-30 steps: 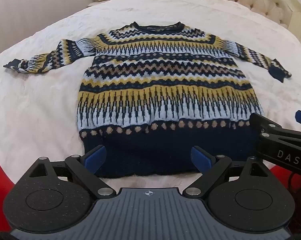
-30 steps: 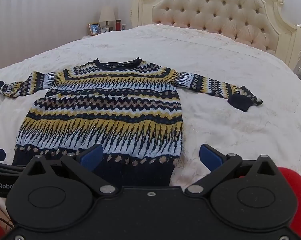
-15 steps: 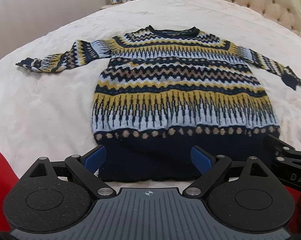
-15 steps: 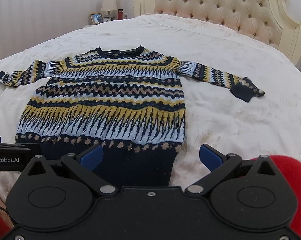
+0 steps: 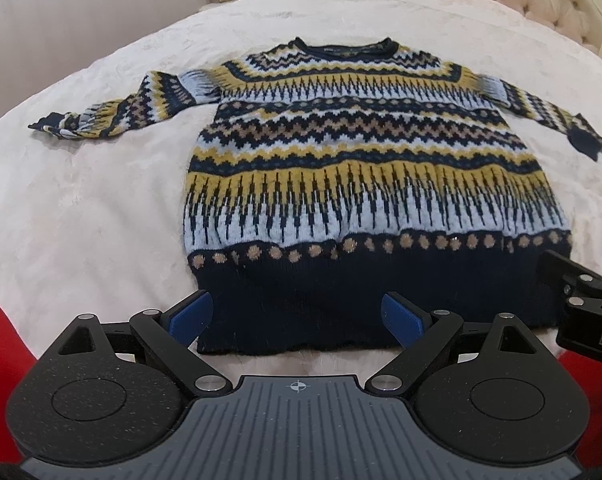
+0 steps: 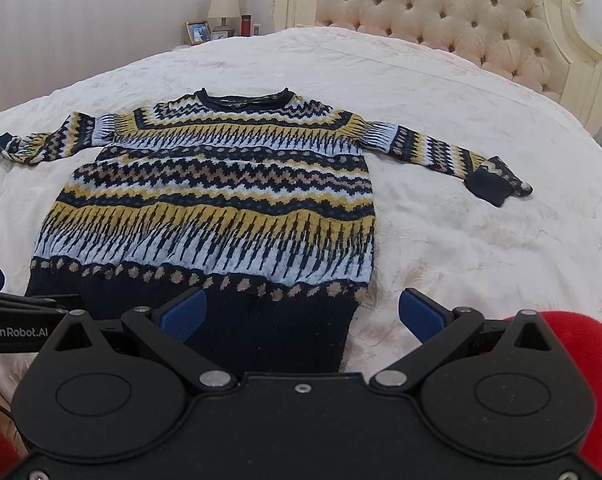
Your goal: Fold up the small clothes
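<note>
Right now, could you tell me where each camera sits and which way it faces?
Left wrist: on the left claw, angled down over the sweater hem's left part; its open blue fingers and a red sleeve show.
Right wrist: on the right claw, over the hem's right corner, facing the headboard; open fingers, red sleeve.
Shared: sweater, bed, and each sees the other claw at its edge.

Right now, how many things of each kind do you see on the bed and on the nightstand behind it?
Sweater: 1
Lamp: 1
Picture frame: 1
Small clock: 1
Red container: 1
Total: 5
</note>
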`<state>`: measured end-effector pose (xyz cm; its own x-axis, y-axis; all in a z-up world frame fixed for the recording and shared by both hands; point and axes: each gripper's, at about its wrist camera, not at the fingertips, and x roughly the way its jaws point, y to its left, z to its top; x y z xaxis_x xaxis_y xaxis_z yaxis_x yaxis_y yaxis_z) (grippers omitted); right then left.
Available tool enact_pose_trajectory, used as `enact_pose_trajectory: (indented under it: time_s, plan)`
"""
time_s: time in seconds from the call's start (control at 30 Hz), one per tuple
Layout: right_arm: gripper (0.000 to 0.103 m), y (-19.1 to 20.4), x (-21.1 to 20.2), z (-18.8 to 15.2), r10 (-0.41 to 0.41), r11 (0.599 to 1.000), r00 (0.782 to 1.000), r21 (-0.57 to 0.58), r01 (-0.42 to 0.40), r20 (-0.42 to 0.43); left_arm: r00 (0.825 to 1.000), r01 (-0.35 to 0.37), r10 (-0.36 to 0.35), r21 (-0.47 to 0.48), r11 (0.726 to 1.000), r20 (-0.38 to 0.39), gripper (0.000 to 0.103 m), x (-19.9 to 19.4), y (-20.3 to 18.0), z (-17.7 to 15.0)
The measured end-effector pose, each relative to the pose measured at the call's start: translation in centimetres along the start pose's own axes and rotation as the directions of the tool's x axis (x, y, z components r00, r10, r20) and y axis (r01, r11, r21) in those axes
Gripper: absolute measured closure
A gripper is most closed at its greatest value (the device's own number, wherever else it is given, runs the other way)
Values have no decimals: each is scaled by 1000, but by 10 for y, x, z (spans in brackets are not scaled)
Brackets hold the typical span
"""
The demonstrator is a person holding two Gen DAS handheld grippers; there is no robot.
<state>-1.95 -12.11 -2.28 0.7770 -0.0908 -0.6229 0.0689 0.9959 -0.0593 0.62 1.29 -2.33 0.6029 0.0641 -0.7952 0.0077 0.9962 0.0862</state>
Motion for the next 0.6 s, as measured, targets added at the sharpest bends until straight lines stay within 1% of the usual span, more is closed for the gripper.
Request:
enact_pose_trajectory:
  time_s: [0.23,0.6]
  plan:
    - [1,1,1,-1,1,1000,1000,-5,-1,-2,1000,12,-13,-24,1000,-21,11,4,4,0]
    - [1,2,1,-1,0,1000,1000,-7,0,-3,1000,9,-9,-16,1000,-27,11,4,2,0]
